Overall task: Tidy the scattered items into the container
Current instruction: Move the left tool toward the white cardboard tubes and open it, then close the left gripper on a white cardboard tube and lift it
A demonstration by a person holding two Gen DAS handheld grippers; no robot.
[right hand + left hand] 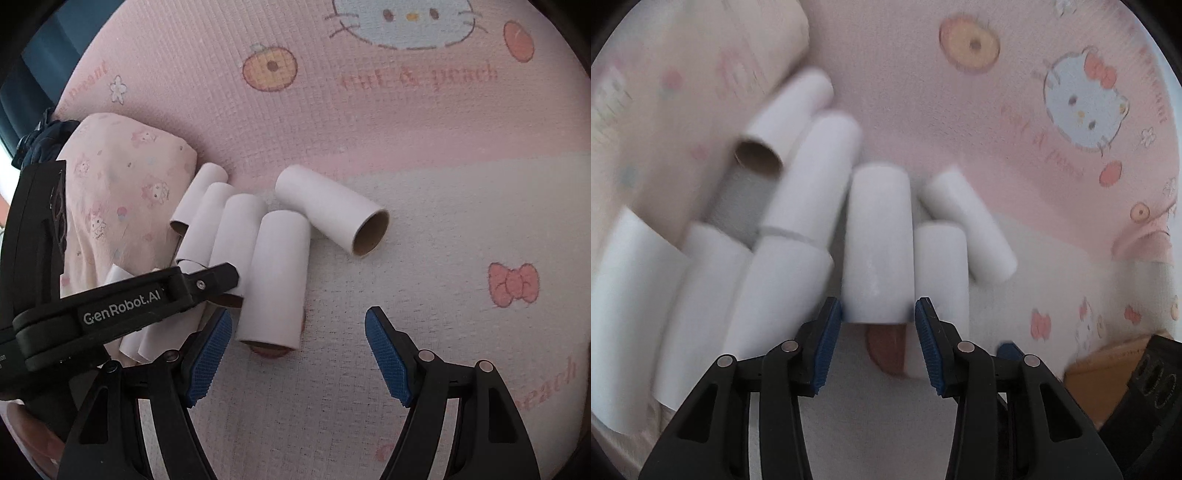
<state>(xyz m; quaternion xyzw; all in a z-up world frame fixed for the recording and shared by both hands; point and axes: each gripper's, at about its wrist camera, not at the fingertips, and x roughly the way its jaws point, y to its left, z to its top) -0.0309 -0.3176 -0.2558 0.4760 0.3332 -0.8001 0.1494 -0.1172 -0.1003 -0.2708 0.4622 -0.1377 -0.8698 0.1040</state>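
Note:
Several white cardboard tubes lie on a pink and white cartoon-cat mat. In the left wrist view my left gripper (pixel 878 314) has its blue pads on both sides of one tube (pixel 877 243), gripping its near end. Other tubes (pixel 812 206) lie close on the left and right. In the right wrist view my right gripper (pixel 299 354) is open and empty, just in front of a tube (pixel 275 277). A separate tube (pixel 332 214) lies to the right with its brown open end showing. The left gripper's black body (pixel 122 306) crosses the left side.
A pink patterned fabric container (pixel 118 192) lies at the left, next to the tube pile, and also fills the upper left of the left wrist view (pixel 683 92). A brown cardboard box (pixel 1097 380) sits at the lower right there.

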